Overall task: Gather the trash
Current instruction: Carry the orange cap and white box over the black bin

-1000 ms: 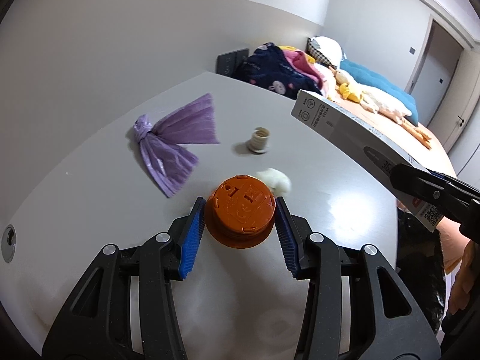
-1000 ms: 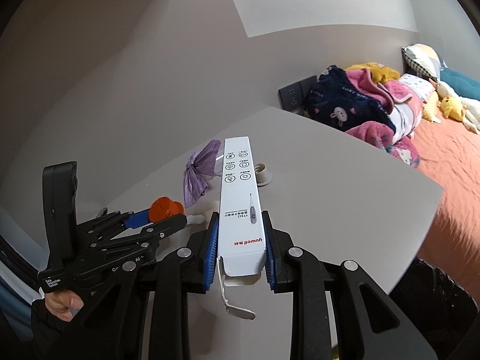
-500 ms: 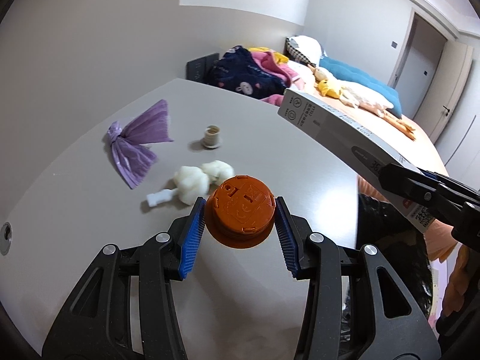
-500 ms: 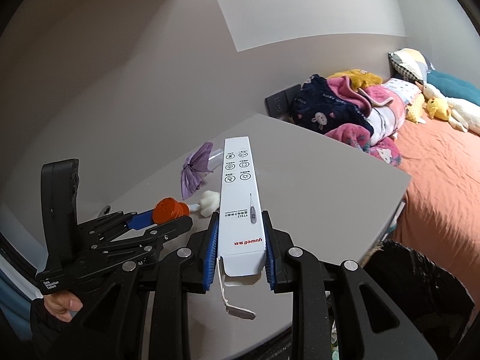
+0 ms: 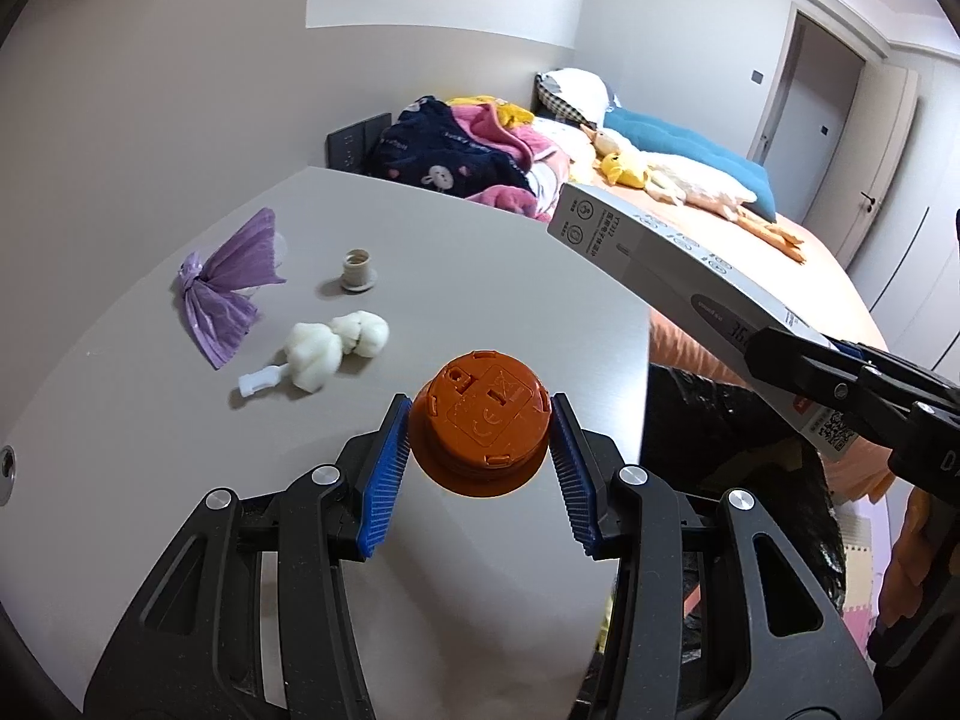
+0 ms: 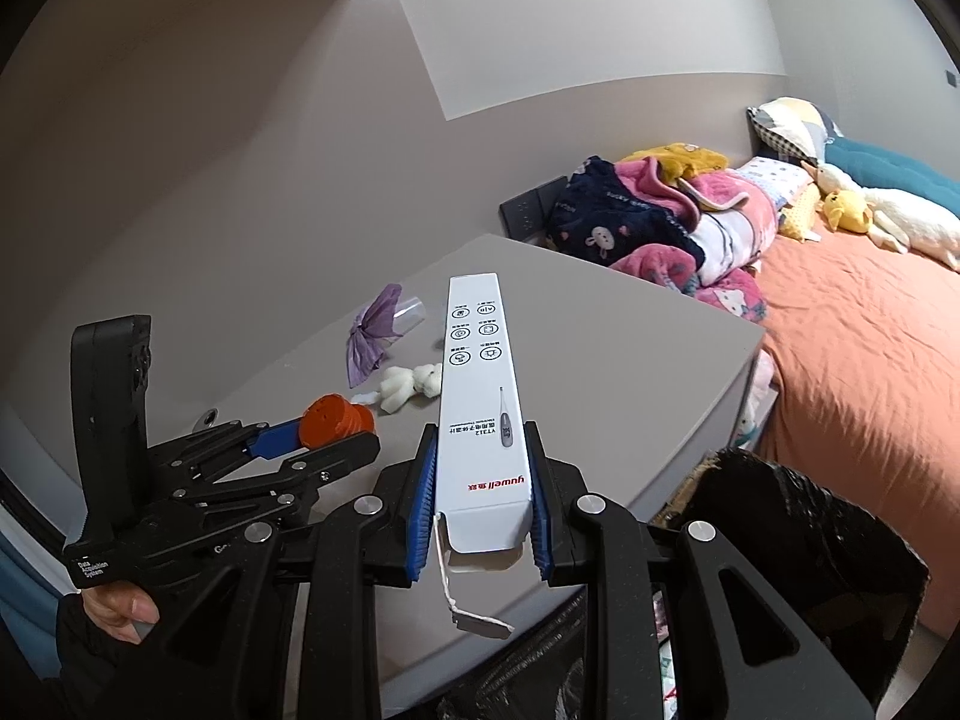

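My left gripper (image 5: 480, 450) is shut on a round orange plastic cap (image 5: 483, 429), held above the grey table (image 5: 510, 276) near its right edge. The same cap (image 6: 333, 420) shows at lower left in the right wrist view. My right gripper (image 6: 480, 504) is shut on a long white thermometer box (image 6: 477, 396), which reaches across the left wrist view as the box (image 5: 660, 264). On the table lie a crumpled purple bag (image 5: 225, 288), white cotton wads (image 5: 330, 345) and a small beige cap (image 5: 359, 270). A black trash bag (image 6: 798, 546) stands open beside the table.
A bed (image 6: 870, 348) with an orange sheet, piled blankets (image 6: 654, 222) and plush toys runs along the right. A grey wall (image 6: 240, 150) backs the table. A hand (image 6: 120, 609) grips the left gripper's handle. A closed door (image 5: 822, 114) stands at the far right.
Both grippers have drawn back and rightward with their loads, from over the table's middle toward its edge. The trash bag has come into view and the cotton wads are uncovered.
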{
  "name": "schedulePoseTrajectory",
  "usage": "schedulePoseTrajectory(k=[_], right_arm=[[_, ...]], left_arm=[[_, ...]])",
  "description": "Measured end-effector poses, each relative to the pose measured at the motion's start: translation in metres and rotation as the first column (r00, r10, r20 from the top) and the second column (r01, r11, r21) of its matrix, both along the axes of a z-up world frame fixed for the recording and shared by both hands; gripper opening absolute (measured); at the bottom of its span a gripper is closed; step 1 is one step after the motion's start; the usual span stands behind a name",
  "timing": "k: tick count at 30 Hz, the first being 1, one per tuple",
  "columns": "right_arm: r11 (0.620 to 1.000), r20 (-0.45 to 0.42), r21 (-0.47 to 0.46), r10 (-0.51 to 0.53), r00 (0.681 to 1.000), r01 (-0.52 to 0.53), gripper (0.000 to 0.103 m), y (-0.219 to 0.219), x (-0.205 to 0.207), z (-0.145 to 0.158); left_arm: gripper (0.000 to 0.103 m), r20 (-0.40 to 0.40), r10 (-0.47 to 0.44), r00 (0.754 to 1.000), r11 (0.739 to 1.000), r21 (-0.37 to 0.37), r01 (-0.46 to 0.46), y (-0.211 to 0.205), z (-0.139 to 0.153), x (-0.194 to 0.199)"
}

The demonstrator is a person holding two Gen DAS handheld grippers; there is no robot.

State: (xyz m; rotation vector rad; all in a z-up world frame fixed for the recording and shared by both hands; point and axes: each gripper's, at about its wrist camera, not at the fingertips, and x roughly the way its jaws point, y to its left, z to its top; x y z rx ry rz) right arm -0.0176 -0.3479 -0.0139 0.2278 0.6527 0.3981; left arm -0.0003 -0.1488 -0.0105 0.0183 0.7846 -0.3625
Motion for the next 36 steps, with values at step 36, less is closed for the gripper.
schedulePoseTrajectory(k=[36], right_arm=[[0.977,0.006,0.029,-0.213,0.977,0.213,0.028,-0.108,-0.073,-0.005]], left_arm=[[0.045,0.017,-0.234,0.972,0.972,0.009,0.234,-0.110,0.007,-0.039]])
